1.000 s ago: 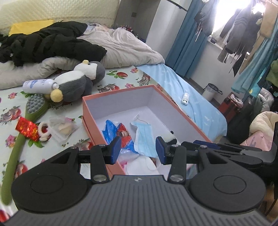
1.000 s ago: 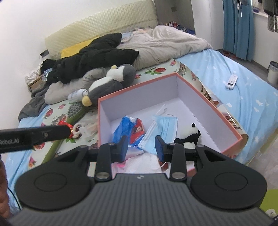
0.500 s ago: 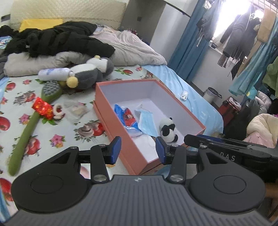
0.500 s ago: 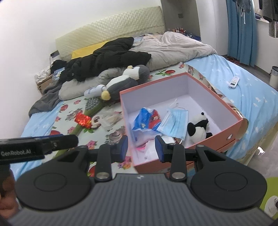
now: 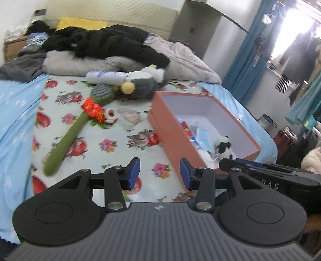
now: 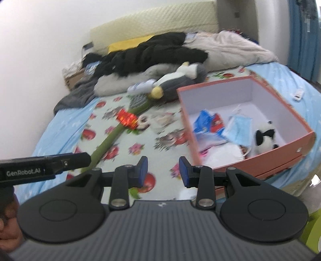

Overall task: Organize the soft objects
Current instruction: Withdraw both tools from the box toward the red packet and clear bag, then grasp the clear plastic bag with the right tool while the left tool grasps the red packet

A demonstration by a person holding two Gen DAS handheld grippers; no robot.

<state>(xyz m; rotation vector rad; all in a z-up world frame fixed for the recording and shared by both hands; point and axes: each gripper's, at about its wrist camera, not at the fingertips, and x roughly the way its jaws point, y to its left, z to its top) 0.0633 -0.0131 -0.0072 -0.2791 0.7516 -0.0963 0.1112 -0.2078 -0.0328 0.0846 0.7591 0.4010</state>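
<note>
Left gripper (image 5: pixel 159 173): jaws stand partly apart, nothing between the blue pads, hovering over the floral bedsheet (image 5: pixel 112 144) at the near edge of the bed. Right gripper (image 6: pixel 163 170): jaws at a narrower gap, likewise empty, over the same sheet.

Orange box (image 6: pixel 248 158): open-topped, white inside, resting on the bed at 2 o'clock from the right gripper and at 1 o'clock from the left gripper. Contents: a panda plush (image 6: pixel 264 137) against the near right wall, a blue face mask (image 6: pixel 239 130) just beside it, a blue-and-red packet (image 6: pixel 208 122) further left, and white soft material at the near corner.

Green long-handled brush (image 5: pixel 72 128): lying on the sheet at 11 o'clock from the left gripper, head pointing away. A red foil wrapper (image 5: pixel 93 109) lies across its handle. A small red-and-white item (image 5: pixel 110 117) and a clear plastic bag (image 5: pixel 130 118) lie just beside the wrapper, between brush and box.

Penguin plush (image 5: pixel 144 84): grey and white, lying beyond the brush head at 12 o'clock, near the far left corner of the box. A white bottle (image 5: pixel 104 77) touches its left side.

Farthest: a black jacket (image 5: pixel 104 45) draped over pale bedding, below the padded headboard (image 5: pixel 112 18).
</note>
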